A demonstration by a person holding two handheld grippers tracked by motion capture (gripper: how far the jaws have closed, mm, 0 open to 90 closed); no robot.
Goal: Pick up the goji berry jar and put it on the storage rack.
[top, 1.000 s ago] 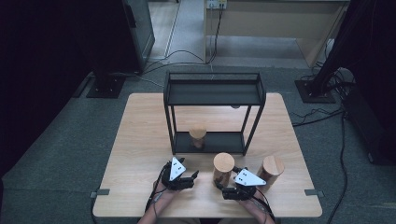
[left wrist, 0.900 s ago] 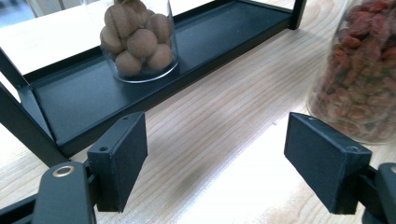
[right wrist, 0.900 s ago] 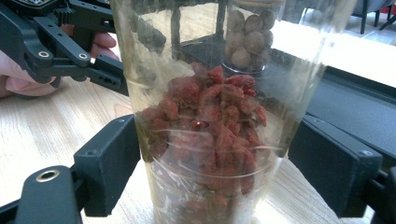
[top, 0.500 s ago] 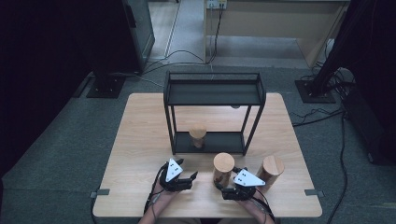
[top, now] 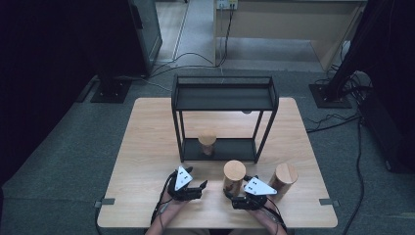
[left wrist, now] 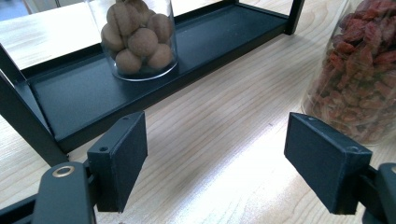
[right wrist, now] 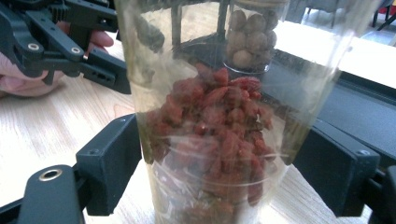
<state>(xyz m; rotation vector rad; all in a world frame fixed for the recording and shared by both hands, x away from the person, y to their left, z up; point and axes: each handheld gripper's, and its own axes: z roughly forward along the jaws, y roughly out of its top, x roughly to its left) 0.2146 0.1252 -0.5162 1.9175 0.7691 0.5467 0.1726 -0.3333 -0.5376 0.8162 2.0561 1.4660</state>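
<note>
Goji-berry jar (right wrist: 215,140) stands on the tabletop (top: 147,147) before the rack (top: 222,120), between my right gripper (top: 239,195) jaws, which seem clamped on it. One jar (top: 207,144) already shelved; left gripper (top: 199,187) jaws gape, empty.

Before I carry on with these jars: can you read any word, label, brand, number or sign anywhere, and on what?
None can be read.
Jar of red dried fruit: clear wall, no label showing.
Jar of brown balls: no label showing.
Black rack: plain.
Grey plates on the hand-held grippers: unmarked.
White wall outlet: too small to tell if it bears marks.
</note>
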